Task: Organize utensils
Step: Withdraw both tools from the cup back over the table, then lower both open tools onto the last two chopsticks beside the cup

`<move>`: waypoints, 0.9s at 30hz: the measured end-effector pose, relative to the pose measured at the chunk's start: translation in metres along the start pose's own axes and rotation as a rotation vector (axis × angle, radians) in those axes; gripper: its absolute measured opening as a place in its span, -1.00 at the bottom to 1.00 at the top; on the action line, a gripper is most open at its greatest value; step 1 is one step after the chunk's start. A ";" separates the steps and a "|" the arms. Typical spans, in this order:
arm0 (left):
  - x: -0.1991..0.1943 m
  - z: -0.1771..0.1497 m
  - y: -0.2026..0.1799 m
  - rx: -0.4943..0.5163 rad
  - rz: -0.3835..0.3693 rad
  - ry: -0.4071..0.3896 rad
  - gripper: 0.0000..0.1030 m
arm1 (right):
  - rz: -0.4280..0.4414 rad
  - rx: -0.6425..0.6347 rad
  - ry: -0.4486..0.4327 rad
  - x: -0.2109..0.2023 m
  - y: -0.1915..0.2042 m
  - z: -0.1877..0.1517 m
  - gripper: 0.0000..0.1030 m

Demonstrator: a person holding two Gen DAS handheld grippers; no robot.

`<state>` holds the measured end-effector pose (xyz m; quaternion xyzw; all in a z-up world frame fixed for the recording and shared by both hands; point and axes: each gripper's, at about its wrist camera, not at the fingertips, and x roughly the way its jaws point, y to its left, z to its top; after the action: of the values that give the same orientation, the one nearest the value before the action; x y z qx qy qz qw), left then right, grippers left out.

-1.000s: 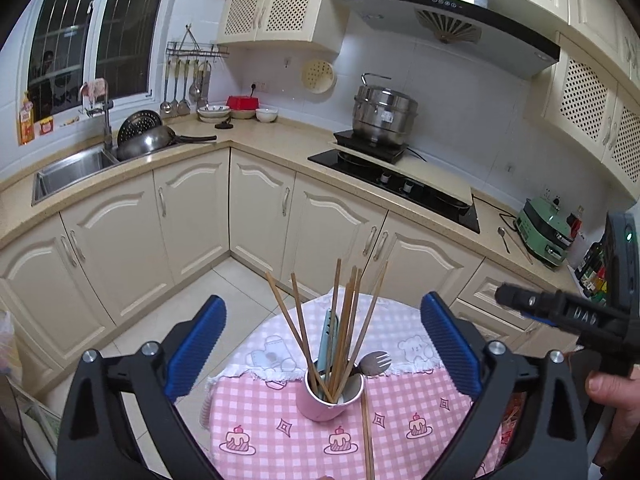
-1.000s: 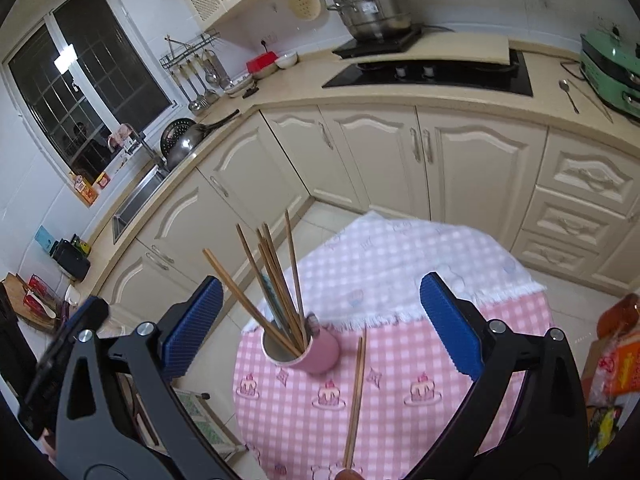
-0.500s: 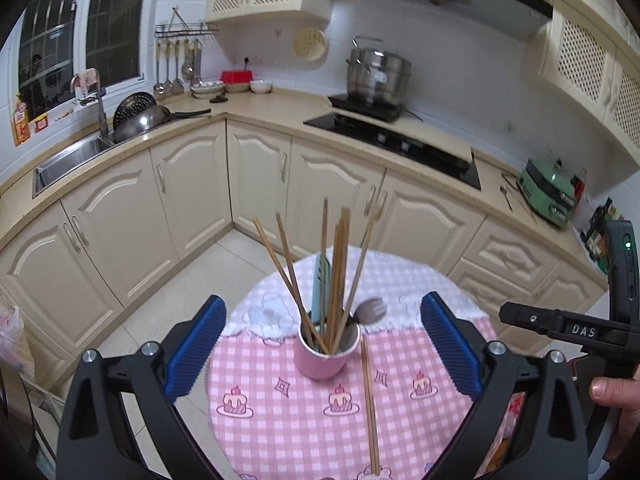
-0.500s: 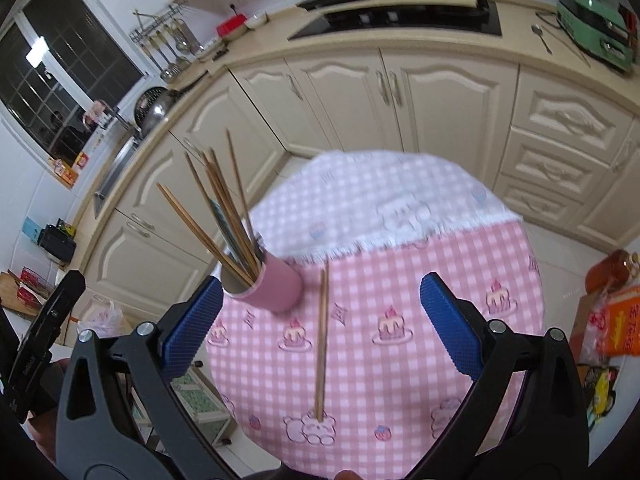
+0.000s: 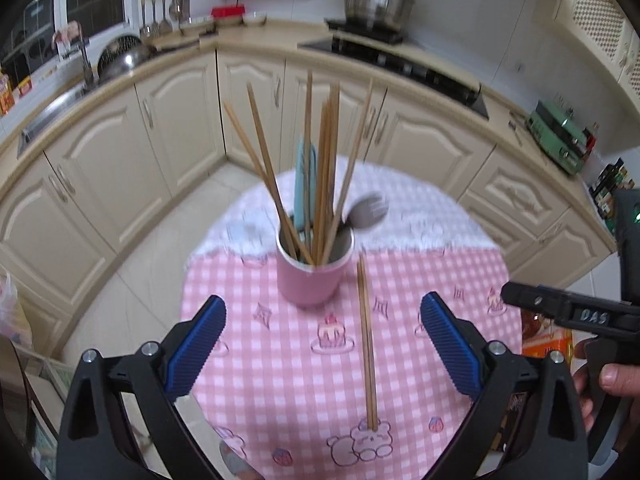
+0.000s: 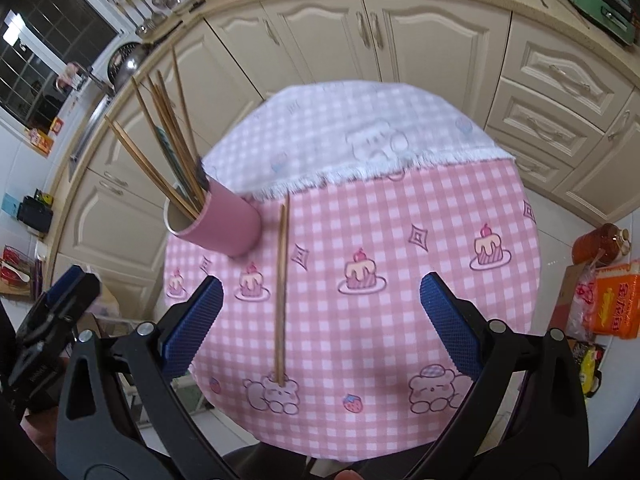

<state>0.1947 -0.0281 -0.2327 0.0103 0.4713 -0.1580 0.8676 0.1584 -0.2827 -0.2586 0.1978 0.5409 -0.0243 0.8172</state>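
Observation:
A pink cup (image 5: pixel 314 276) (image 6: pixel 224 222) stands on a small round table with a pink checked cloth (image 5: pixel 280 380) (image 6: pixel 400 240). Several wooden chopsticks (image 5: pixel 320 168) (image 6: pixel 160 152), a pale blue utensil and a grey spoon (image 5: pixel 368 210) stick out of the cup. A loose pair of chopsticks (image 5: pixel 367 344) (image 6: pixel 280 292) lies flat on the cloth to the right of the cup. My left gripper (image 5: pixel 320 356) hovers open above the cloth, in front of the cup. My right gripper (image 6: pixel 320 320) is open above the loose pair, with nothing between its fingers.
Cream kitchen cabinets (image 5: pixel 120 152) and a counter with a sink (image 5: pixel 44 116) and hob (image 5: pixel 392 60) curve behind the table. Orange packets (image 6: pixel 616 304) and a brown bottle (image 6: pixel 598 244) sit on the floor at the right. A hand (image 5: pixel 616 380) holds the right gripper.
Both grippers have tilted down and moved in over the table, so the cup and the loose chopsticks now look larger and lie between the fingers. Nothing on the table has moved.

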 end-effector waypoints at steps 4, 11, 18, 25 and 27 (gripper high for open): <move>0.034 -0.017 -0.008 -0.003 0.001 0.083 0.86 | -0.019 -0.004 0.039 0.011 -0.010 -0.004 0.88; 0.109 -0.052 -0.024 0.016 0.050 0.230 0.86 | -0.047 -0.017 0.095 0.021 -0.027 -0.013 0.88; 0.154 -0.073 -0.030 0.065 0.120 0.309 0.86 | -0.063 -0.009 0.143 0.031 -0.047 -0.022 0.88; 0.172 -0.080 -0.028 0.079 0.157 0.349 0.86 | -0.056 0.011 0.149 0.033 -0.051 -0.023 0.88; 0.175 -0.081 -0.029 0.086 0.162 0.364 0.86 | -0.052 0.012 0.151 0.034 -0.049 -0.023 0.88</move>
<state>0.2091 -0.0881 -0.4175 0.1135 0.6107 -0.1032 0.7769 0.1402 -0.3139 -0.3113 0.1899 0.6056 -0.0341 0.7720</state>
